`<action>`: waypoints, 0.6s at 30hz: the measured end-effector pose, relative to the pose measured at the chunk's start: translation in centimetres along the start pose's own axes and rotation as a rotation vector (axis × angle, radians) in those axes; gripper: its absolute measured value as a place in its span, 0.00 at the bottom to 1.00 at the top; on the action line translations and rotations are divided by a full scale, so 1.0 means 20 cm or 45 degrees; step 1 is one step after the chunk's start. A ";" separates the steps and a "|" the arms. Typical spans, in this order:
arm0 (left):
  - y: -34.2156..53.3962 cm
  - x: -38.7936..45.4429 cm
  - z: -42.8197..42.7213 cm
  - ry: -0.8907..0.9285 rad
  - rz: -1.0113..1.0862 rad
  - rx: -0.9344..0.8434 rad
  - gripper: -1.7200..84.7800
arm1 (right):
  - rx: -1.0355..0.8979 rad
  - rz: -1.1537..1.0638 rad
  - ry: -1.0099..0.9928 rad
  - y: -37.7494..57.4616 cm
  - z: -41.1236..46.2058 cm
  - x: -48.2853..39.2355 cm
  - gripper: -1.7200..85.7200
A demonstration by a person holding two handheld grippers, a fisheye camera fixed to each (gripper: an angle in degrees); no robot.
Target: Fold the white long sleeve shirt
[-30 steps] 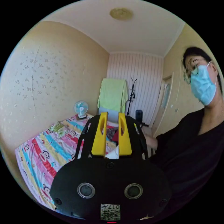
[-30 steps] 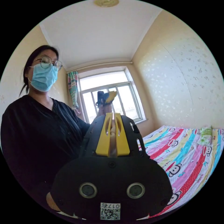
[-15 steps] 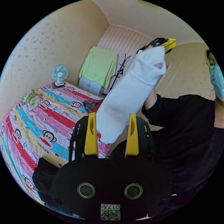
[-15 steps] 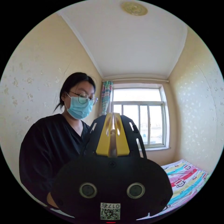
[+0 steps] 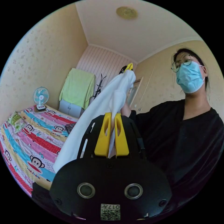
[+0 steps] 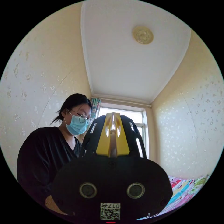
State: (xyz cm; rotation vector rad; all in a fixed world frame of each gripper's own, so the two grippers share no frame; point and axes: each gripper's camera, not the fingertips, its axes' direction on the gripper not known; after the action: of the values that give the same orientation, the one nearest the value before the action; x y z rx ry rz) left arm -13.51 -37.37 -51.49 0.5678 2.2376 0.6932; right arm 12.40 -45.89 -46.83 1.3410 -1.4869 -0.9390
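- White shirt hangs in the air above the bed's edge.
- Left gripper: jaws clamped on a shirt fold.
- Right gripper, raised, pinches its top; jaws together on pale cloth.

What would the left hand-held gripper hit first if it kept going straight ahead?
The left hand-held gripper, already shut on the white shirt, points up the cloth toward the right hand-held gripper; that would likely come first, though depth is unclear.
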 end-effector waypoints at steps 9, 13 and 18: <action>-0.61 0.43 -0.74 -0.810 0.016 -0.008 0.03 | -0.354 0.261 0.524 -0.14 0.31 0.47 0.03; -0.92 -0.21 -0.96 -0.860 -0.286 -0.120 0.04 | -0.775 0.268 0.895 0.05 0.44 1.18 0.04; -0.70 -1.29 -1.13 -1.292 -0.747 -0.336 0.09 | -1.513 0.885 1.053 0.96 0.18 2.17 0.10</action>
State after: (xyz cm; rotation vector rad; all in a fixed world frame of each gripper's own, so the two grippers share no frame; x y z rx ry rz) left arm -16.14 -69.76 -33.75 0.0558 1.2224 0.2682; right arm 2.60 -86.70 -24.31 0.1862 -0.4447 -0.4964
